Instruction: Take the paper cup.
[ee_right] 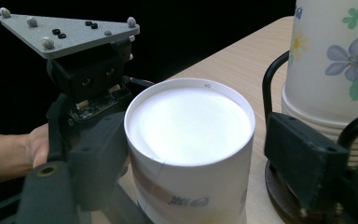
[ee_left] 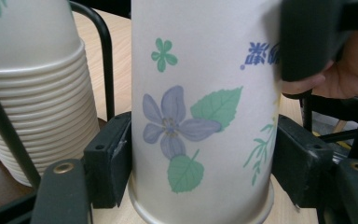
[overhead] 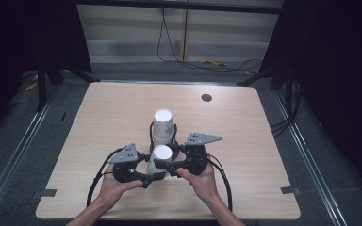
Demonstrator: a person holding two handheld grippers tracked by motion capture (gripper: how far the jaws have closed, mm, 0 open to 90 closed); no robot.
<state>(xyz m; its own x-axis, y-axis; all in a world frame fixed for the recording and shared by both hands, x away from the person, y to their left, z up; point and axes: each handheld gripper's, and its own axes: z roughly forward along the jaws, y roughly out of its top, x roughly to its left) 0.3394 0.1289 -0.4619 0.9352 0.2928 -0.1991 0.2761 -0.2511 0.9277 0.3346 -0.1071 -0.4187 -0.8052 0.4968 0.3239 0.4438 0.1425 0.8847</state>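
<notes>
Inverted paper cup (overhead: 160, 157), floral print, stands rim-down on the wooden table (overhead: 245, 141), near the person's edge, just in front of a stack of nested cups (overhead: 163, 126) held in a black wire holder (ee_right: 279, 74). Left gripper (overhead: 143, 178) low on the cup: in the left gripper view both jaws sit against the wall just above the rim, apparently clamped on it, though how firmly I cannot tell. Right gripper (overhead: 167, 165) higher up: its jaws straddle the upturned white base, near jaw close or touching, far jaw with a visible gap, so it reads as not yet closed. Handling, as a judgement: light, thin-walled, easily crushed and slightly slick; best taken near the rolled rim or stiff base, with mild squeeze. Mid-wall would dent.
</notes>
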